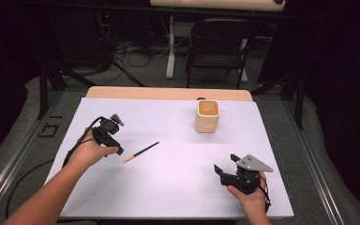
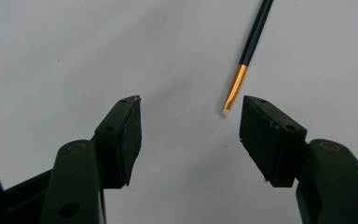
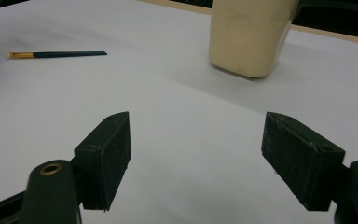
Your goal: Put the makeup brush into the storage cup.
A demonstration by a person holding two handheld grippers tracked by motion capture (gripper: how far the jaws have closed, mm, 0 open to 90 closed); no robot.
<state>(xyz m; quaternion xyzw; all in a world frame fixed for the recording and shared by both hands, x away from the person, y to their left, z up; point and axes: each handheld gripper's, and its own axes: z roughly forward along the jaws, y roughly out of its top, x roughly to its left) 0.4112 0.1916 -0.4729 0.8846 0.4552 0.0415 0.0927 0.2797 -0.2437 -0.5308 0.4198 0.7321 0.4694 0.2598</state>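
A thin paintbrush (image 1: 141, 152) with a dark handle and a gold ferrule lies on the white sheet (image 1: 168, 192), bristle end towards my left hand. My left gripper (image 1: 115, 145) hovers just left of that end, open. In the left gripper view the brush (image 2: 249, 46) tip lies just ahead of the gap (image 2: 191, 105), near the right jaw, untouched. A cream square cup (image 1: 207, 116) stands upright at the back centre. My right gripper (image 1: 226, 164) rests open near the front right. In the right gripper view, its jaws (image 3: 196, 121) hold nothing, and the cup (image 3: 247, 37) and brush (image 3: 56, 54) lie beyond.
The white sheet covers most of a wooden table (image 1: 168, 93). A dark folding chair (image 1: 218, 42) and a white desk leg (image 1: 170, 47) stand on the floor beyond it, with cables (image 1: 131, 56) there. Metal rails (image 1: 14, 164) flank the table.
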